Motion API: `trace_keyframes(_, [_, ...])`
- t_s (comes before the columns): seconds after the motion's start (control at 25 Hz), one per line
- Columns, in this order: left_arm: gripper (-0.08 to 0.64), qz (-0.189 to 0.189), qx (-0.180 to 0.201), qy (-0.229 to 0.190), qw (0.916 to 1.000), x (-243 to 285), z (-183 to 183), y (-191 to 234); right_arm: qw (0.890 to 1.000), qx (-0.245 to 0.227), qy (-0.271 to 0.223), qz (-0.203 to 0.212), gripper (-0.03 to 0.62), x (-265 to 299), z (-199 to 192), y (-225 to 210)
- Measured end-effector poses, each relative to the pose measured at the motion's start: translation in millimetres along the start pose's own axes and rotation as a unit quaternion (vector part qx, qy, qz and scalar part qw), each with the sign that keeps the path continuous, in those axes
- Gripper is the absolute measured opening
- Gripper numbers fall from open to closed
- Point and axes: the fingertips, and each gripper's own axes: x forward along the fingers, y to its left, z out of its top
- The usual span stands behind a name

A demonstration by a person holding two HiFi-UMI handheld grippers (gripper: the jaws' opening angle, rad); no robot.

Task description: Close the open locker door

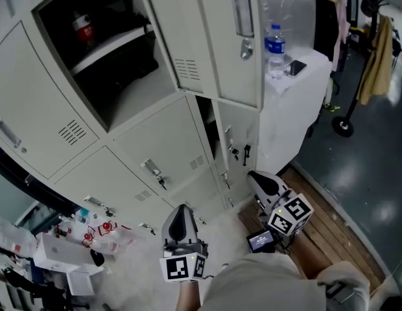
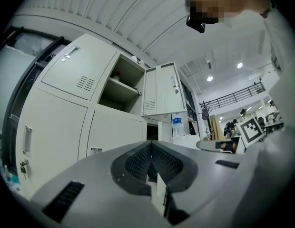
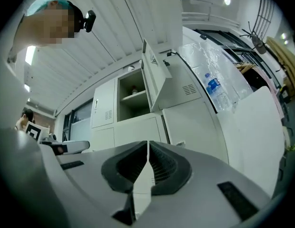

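Observation:
The bank of pale grey lockers (image 1: 155, 148) fills the head view. One upper compartment (image 1: 104, 57) stands open, with its door (image 1: 211, 37) swung out to the right, handle (image 1: 246, 47) facing me. Both grippers hang low, well below that door and apart from it. My left gripper (image 1: 182, 210) is shut and empty, and so is my right gripper (image 1: 257, 177). In the left gripper view the shut jaws (image 2: 151, 145) point at the open compartment (image 2: 120, 87) and door (image 2: 159, 89). The right gripper view shows shut jaws (image 3: 147, 145), the compartment (image 3: 133, 96) and door (image 3: 156, 77).
A red-labelled can (image 1: 83, 28) stands inside the open compartment. A lower locker shows a dark gap (image 1: 206, 129). A water bottle (image 1: 275, 47) and a phone (image 1: 295, 68) rest on a white-draped stand (image 1: 298, 109). A coat rack (image 1: 376, 50) is at right, clutter (image 1: 71, 251) at lower left.

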Motion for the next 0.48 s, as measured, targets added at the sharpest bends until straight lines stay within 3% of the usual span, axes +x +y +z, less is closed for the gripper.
trace_keyframes(0.24, [0.008,0.043,0.017,-0.018,0.9987,20.9,13.4,-22.2,0.997,0.016,-0.061,0.052,0.032,21.2,59.4,-51.2])
trace_keyframes(0.48, [0.008,0.071,0.031,-0.028,0.9966,33.8,10.9,-54.6,0.982,0.048,-0.125,0.132,0.04,29.8,129.5,-80.1])
